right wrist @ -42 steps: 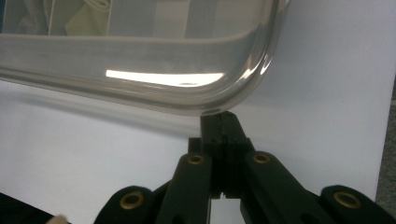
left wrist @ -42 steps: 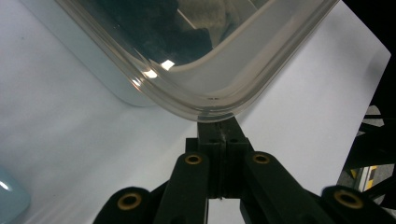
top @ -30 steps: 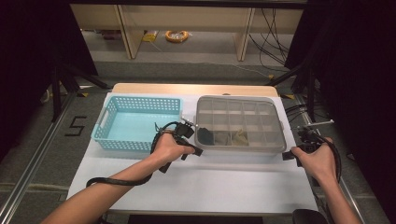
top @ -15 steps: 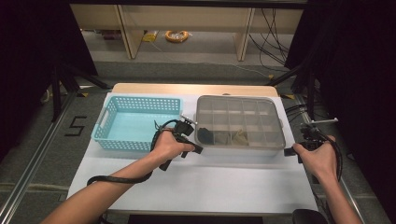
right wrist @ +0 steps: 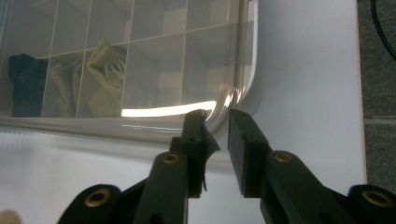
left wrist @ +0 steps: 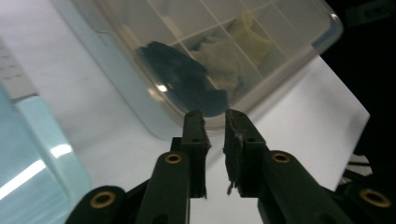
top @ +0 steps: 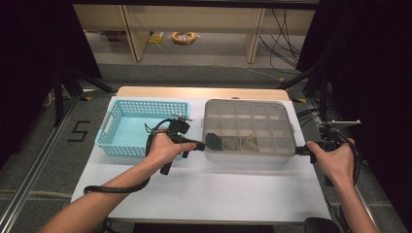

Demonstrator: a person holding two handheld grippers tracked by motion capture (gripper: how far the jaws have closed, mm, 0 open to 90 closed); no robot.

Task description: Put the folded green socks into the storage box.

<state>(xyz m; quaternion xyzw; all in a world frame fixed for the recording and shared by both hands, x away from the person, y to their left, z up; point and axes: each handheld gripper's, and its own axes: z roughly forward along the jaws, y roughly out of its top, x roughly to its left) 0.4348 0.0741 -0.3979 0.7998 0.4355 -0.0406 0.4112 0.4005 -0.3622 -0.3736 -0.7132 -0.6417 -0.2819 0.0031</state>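
Observation:
A clear lidded compartment box point(top: 250, 121) lies on the white table. A dark blue item point(top: 214, 141) and pale folded pieces point(top: 250, 143) sit in its front cells. My left gripper point(top: 205, 144) reaches the box's front left corner. In the left gripper view its jaws point(left wrist: 215, 116) stand a narrow gap apart on the box rim point(left wrist: 261, 88), close to the dark blue item point(left wrist: 182, 74). My right gripper point(top: 300, 149) meets the front right corner. Its jaws point(right wrist: 217, 116) pinch the rounded rim point(right wrist: 243, 88) there, with the pale pieces point(right wrist: 105, 74) farther left.
A light blue plastic basket point(top: 104, 131) stands left of the box, just behind my left hand, and its wall point(left wrist: 42, 177) edges the left gripper view. White table surface point(top: 218, 189) spreads in front. Cables and shelving sit on the floor beyond.
My left hand has shifted slightly to the left while its jaws stay at the box corner. The box and the right gripper have not moved.

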